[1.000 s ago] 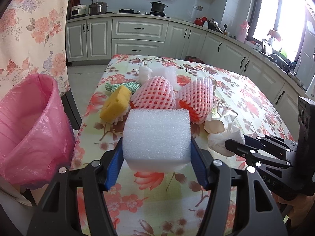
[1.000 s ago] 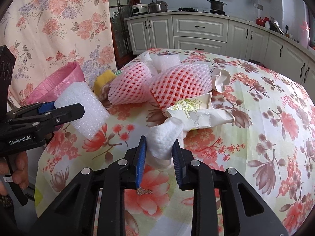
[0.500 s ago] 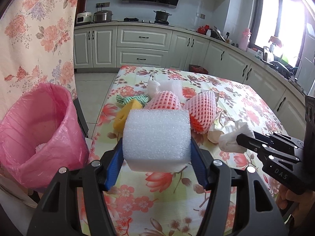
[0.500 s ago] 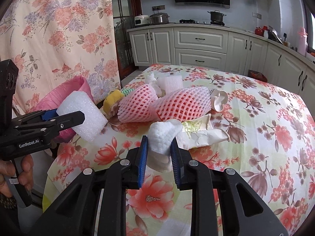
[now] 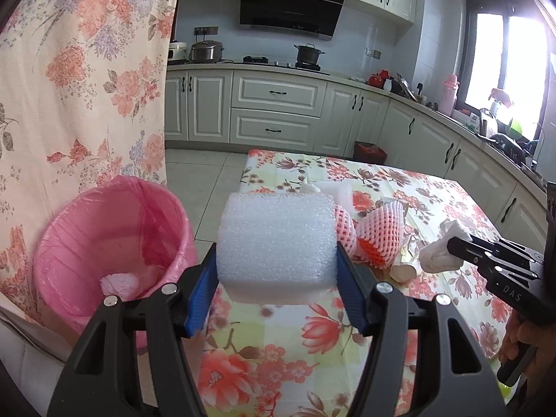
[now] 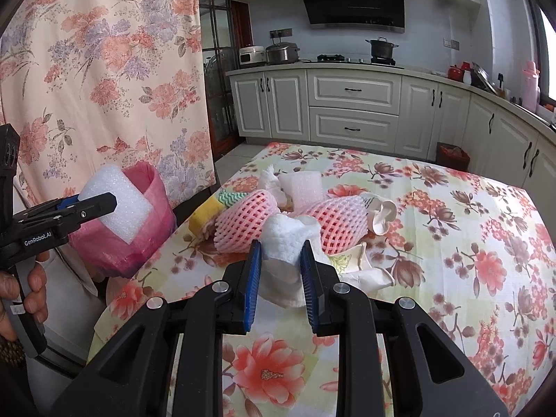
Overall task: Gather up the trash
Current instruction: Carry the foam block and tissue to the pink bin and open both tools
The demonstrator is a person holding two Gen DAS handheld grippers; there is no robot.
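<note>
left gripper (image 5: 276, 271) jaws clamp foam block (image 5: 276, 239), pink-lined bin (image 5: 111, 243) at 9 o'clock | right gripper (image 6: 280, 274) jaws pinch white tissue wad (image 6: 283, 239) above table (image 6: 469, 243)

Yellow sponge (image 6: 205, 212) half behind pink foam net (image 6: 243, 220), bin (image 5: 104, 243) contents blurred

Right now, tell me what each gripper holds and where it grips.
The left gripper clamps the foam block by its two side faces. The right gripper pinches the tissue wad across its middle.
</note>
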